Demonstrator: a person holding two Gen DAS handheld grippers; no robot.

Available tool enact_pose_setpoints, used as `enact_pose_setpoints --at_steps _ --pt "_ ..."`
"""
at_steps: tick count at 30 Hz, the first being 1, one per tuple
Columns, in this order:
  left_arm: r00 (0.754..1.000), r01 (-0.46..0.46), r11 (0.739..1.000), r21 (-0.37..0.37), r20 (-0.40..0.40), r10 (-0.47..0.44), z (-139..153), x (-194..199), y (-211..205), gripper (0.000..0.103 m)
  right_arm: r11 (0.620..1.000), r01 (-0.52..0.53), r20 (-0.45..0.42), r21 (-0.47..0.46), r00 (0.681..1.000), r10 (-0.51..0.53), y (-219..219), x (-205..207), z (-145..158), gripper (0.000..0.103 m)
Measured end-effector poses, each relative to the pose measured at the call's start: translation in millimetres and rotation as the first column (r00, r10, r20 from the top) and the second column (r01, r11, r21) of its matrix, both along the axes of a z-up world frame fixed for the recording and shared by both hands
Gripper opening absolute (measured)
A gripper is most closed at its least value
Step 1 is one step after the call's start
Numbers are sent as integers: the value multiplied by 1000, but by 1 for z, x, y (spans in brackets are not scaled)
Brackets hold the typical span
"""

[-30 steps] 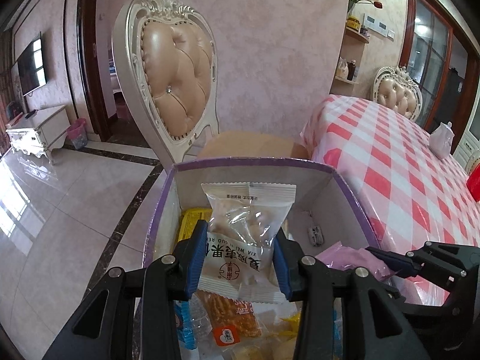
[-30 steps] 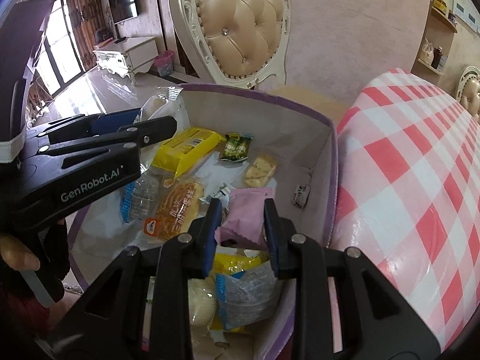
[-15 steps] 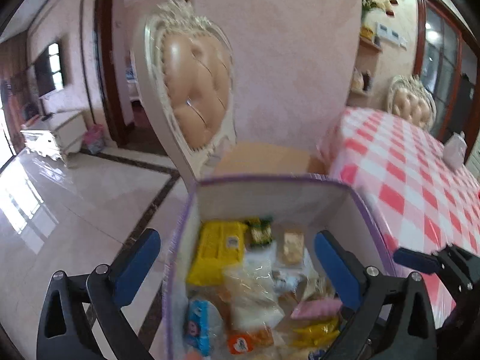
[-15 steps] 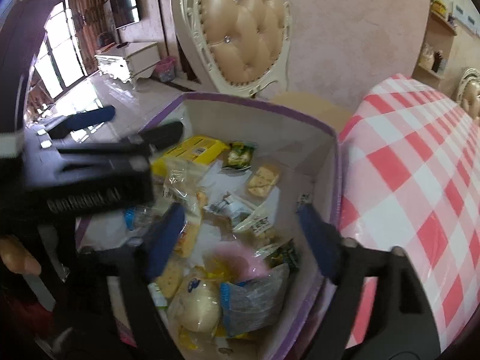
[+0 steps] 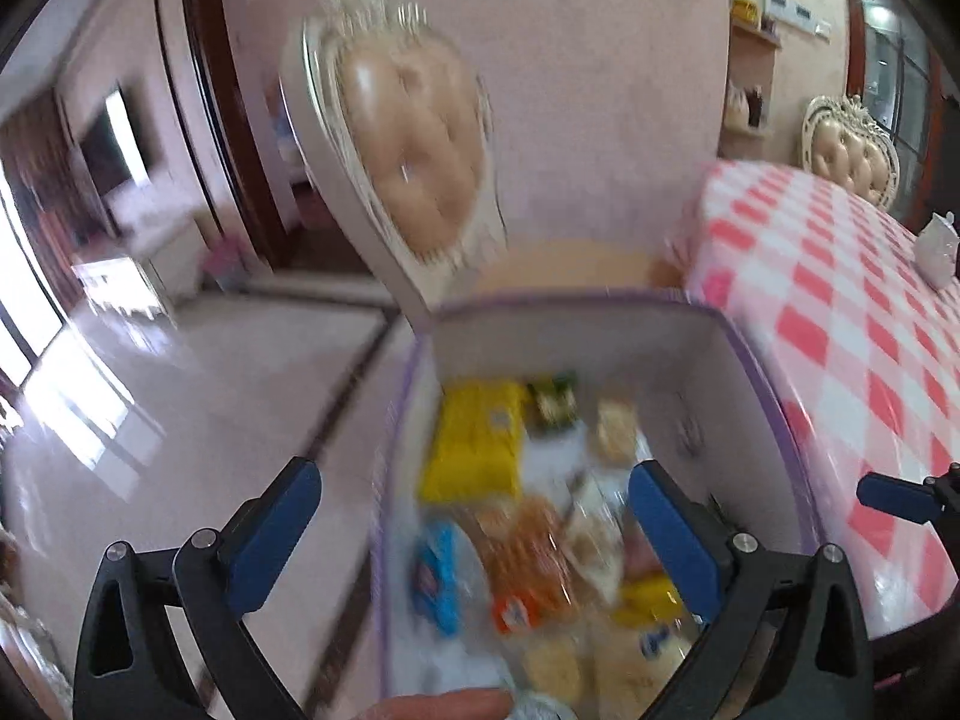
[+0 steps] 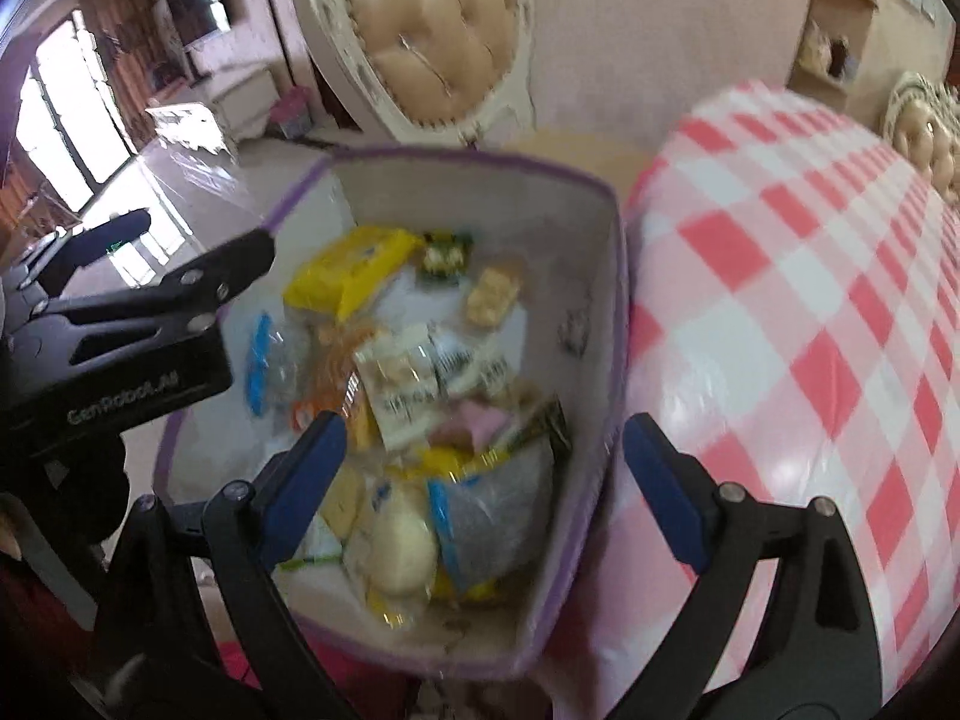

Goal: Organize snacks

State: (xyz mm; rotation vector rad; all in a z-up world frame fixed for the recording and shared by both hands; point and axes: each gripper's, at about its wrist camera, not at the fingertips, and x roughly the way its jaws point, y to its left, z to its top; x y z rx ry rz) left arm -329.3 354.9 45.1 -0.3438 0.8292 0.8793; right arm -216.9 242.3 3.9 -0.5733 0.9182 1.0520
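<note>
Purple-rimmed box [image 6: 606, 324] of mixed snack packets [image 6: 408, 384] just beside a table in red-checked cloth [image 6: 810, 312].

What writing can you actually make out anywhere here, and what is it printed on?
"GenRobot.AI": white letters on the black body of the left gripper, seen from the right wrist view.
Snack packets in the purple-rimmed box: printing shows, but it is too blurred to read.
Nothing else readable in either view.

Left tool [image 5: 474, 516] wide apart, empty, above snack box [image 5: 576, 330].
</note>
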Motion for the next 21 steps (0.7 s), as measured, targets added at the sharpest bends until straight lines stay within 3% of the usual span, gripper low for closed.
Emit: enact_pose_setpoints --at_steps 3,8,21 --pt "1000 4 996 -89 -29 -7 -13 -1 0 103 999 29 -22 -34 999 -30 -6 2 -4 94" --pt "998 1 988 -152 -70 -12 -24 2 -5 103 997 41 -38 -60 998 -43 -9 0 -7 94" --pt "993 -14 971 -237 -116 -14 -42 6 -2 103 993 35 -53 -110 998 -41 -4 -4 -17 94"
